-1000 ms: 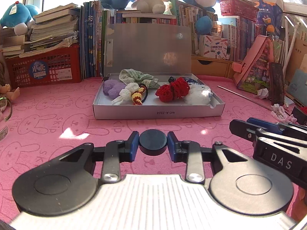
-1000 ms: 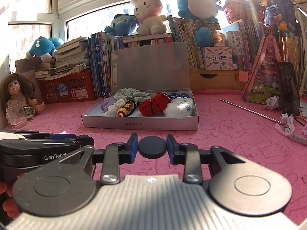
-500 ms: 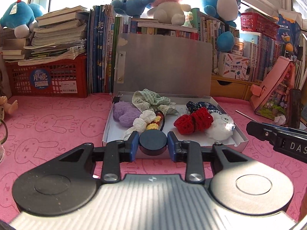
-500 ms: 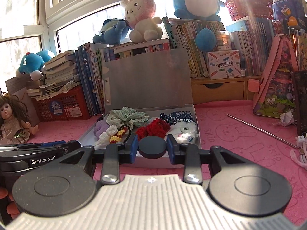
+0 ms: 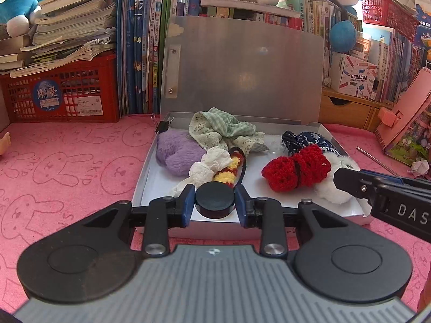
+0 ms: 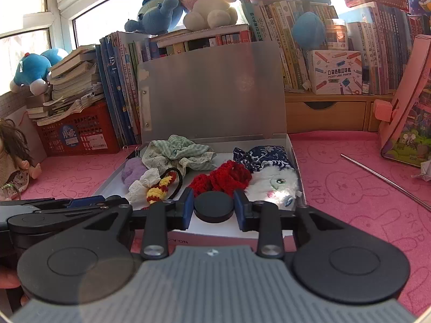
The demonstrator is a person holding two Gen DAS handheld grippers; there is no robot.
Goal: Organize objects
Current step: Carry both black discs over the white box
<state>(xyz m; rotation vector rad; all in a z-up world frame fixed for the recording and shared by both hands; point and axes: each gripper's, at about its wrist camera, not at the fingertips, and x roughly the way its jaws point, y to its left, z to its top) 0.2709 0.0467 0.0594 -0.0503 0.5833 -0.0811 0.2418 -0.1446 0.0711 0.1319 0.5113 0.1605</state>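
The open silver box (image 5: 150,161) of soft hair ties sits mid-frame on the pink "SKIP" bunny surface (image 5: 67,167). A red basket (image 5: 62,94) upper left says "Moon". The left gripper (image 5: 214,202) and right gripper (image 6: 213,206) jaws are narrowly apart, each holding nothing.

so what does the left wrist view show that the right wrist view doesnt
Only the left wrist view shows the black binder clip at the grey box's back left corner and the right tool over the white fluffy toy. Only the right wrist view shows the brown-haired doll and the left tool. Both show the open grey box and the red crocheted bow.
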